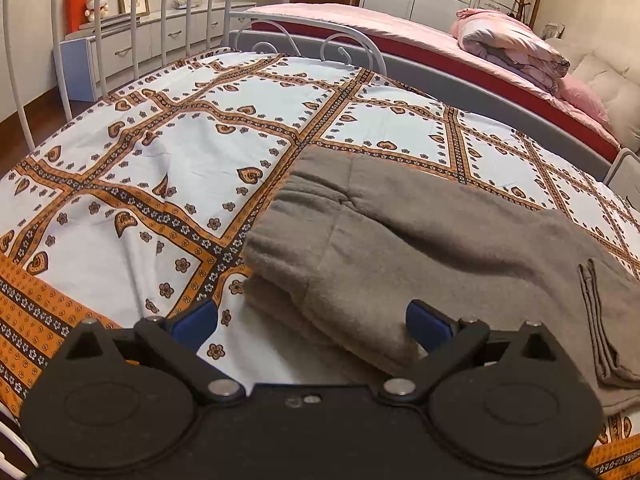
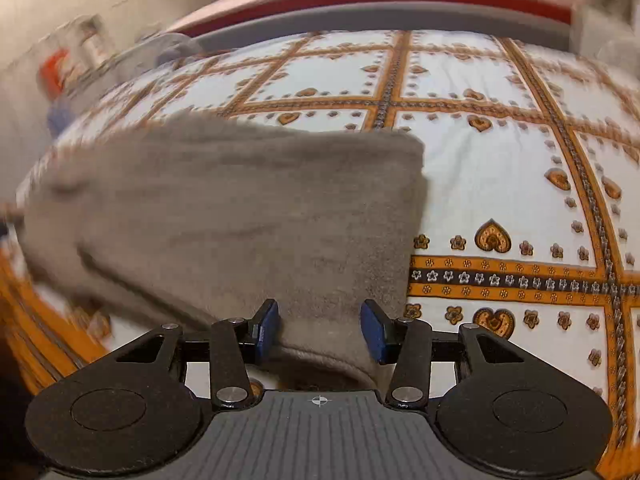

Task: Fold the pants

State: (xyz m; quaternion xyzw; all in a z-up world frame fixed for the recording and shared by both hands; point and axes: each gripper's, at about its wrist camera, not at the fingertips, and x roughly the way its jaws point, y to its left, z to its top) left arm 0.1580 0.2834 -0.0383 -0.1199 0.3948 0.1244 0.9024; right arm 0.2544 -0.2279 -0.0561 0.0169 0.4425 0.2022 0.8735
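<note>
Two blue-padded jaws of the left gripper [image 1: 312, 330] stand spread wide in the left wrist view, pressing on nothing: one pad hangs over the bedsheet [image 1: 132, 184] at about 7 o'clock, the other sits against the near side of the pants [image 1: 400, 240] at about 5 o'clock. The grey-brown fleece pants lie folded in stacked layers on the bed, filling the frame from the centre out toward 4 o'clock, with their folded edge facing 9 o'clock. A hem or cuff of the cloth shows at the 3 to 4 o'clock edge. The sheet is white with orange bands, hearts and small flowers. At 12 o'clock a white metal bed frame [image 1: 280, 36] curls up, and beyond it, toward 2 o'clock, a second bed carries a rolled pink quilt [image 1: 508, 44]. In the right wrist view, which is blurred on its 9 o'clock side, the right gripper [image 2: 319, 330] has its jaws partly open with a fold of the pants [image 2: 240, 208] lying between the pads; whether the pads press on the cloth I cannot tell. From there the pants spread up toward 10 o'clock, and the patterned bedsheet [image 2: 500, 168] fills the frame from 12 to 4 o'clock.
</note>
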